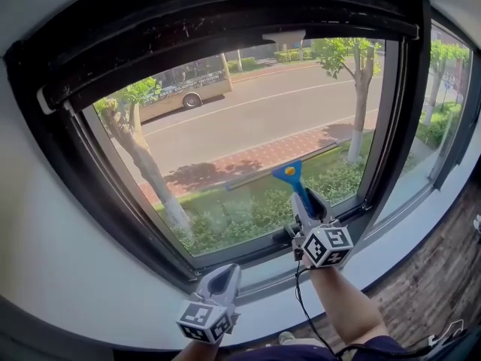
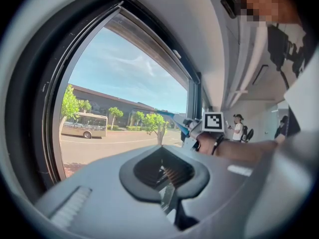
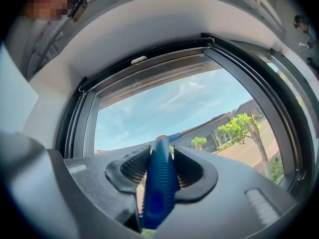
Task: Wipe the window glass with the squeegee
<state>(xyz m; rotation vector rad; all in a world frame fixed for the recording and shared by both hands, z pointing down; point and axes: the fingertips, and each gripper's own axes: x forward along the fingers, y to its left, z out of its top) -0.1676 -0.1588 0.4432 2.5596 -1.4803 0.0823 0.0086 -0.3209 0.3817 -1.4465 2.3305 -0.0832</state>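
Observation:
The squeegee (image 1: 290,175) has a blue handle and a long thin blade lying against the lower part of the window glass (image 1: 248,119). My right gripper (image 1: 309,202) is shut on the handle just below the blade, above the bottom frame. In the right gripper view the blue handle (image 3: 158,183) is clamped between the ribbed pads, and the blade (image 3: 172,135) points at the glass. My left gripper (image 1: 220,276) hangs low over the white sill with its jaws shut and nothing between them. The left gripper view shows the right gripper's marker cube (image 2: 213,121) and the squeegee (image 2: 175,118) by the glass.
A thick black window frame (image 1: 105,194) surrounds the pane, with a white sill (image 1: 376,254) below. A second pane (image 1: 443,104) adjoins at the right. Wooden floor (image 1: 436,284) lies at the lower right. A black cable (image 1: 304,307) trails from the right gripper. A person (image 2: 238,128) stands far back in the room.

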